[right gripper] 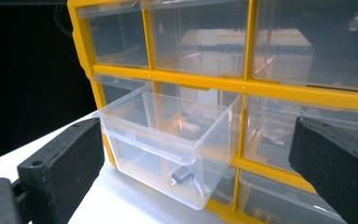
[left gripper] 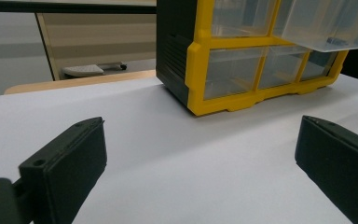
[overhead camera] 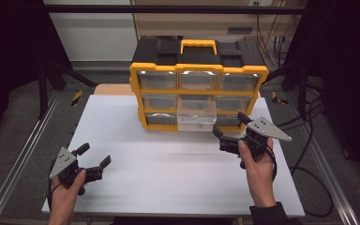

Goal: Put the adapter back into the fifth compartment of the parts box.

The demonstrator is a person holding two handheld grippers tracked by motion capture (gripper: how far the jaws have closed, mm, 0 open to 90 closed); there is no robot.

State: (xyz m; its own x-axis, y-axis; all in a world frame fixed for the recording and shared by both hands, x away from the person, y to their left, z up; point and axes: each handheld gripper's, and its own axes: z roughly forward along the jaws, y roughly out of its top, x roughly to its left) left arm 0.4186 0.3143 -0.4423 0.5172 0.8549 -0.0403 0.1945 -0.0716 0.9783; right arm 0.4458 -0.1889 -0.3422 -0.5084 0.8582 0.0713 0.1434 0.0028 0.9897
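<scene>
From the high view, the organizer (overhead camera: 198,84) stands at the table's (overhead camera: 168,164) far edge with its middle drawer (overhead camera: 196,114) pulled out, right gripper (overhead camera: 231,132) near it, left gripper (overhead camera: 95,161) well apart; both jaws spread. In the right gripper view the drawer (right gripper: 168,140) looks light, stiff, slick plastic holding a small dark piece (right gripper: 181,176), best pinched by its front wall

no readable text, labels or numbers anywhere
</scene>
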